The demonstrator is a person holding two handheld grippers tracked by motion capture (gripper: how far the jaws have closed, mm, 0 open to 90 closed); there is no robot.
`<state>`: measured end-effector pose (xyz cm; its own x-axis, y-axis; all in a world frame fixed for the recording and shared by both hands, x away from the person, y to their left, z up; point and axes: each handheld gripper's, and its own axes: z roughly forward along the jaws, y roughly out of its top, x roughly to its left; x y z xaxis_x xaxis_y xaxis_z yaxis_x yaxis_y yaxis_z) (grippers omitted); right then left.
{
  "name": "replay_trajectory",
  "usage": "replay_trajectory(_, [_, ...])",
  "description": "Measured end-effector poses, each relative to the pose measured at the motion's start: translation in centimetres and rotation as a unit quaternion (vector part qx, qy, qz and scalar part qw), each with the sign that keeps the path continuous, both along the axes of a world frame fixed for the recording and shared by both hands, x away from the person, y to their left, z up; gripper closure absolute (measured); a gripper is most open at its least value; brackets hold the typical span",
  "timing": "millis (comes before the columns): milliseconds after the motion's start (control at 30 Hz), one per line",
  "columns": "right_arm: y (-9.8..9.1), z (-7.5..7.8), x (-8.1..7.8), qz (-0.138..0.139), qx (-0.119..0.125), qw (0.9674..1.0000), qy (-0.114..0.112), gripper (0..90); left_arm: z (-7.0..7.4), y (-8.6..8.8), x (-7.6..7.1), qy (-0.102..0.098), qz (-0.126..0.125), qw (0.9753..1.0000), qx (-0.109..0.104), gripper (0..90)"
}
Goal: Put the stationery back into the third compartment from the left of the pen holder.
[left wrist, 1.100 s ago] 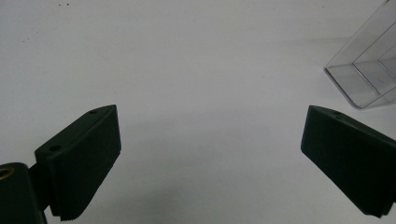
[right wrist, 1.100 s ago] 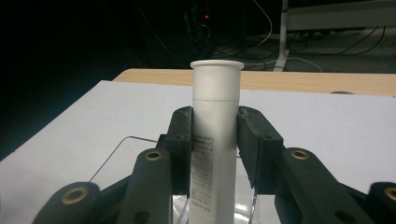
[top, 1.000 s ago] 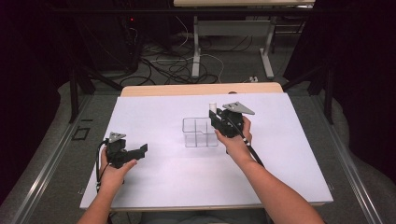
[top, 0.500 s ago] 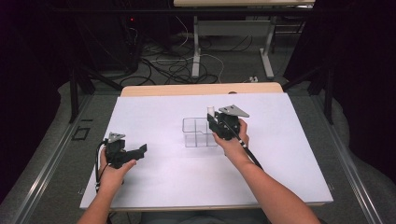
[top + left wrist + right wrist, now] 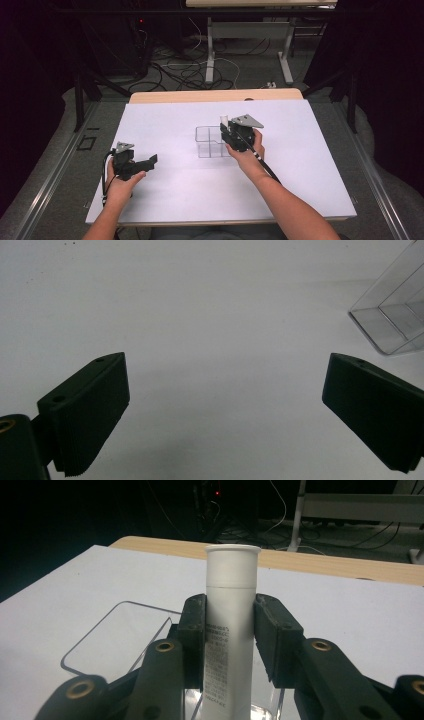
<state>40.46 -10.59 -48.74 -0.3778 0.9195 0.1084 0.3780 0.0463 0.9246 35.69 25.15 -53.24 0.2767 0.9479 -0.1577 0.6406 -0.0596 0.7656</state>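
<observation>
A white tube with small print on its side stands upright between the jaws of my right gripper, which is shut on it. The gripper holds the tube over the right end of a clear plastic organizer box with compartments, in the middle of the white table. My left gripper rests low near the table's left front, jaws wide open with nothing between them. A corner of the clear box shows at the upper right of the left gripper view.
The white sheet covers most of a wooden table whose far edge shows beyond it. Table legs and cables lie on the dark floor behind. Bare sheet spreads at the front and right of the box.
My right gripper has drifted slightly left and down with the tube, closer over the box. The left gripper has stayed put.
</observation>
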Motion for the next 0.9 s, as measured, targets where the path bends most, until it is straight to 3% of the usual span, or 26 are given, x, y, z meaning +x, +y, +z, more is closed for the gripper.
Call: replay_trajectory(900, [-0.6, -1.8, -0.1, -0.004, -0.008, 0.9999, 0.011, 66.0, -0.1, -0.1, 0.1, 0.0, 0.001, 1.0, 0.0, 5.1])
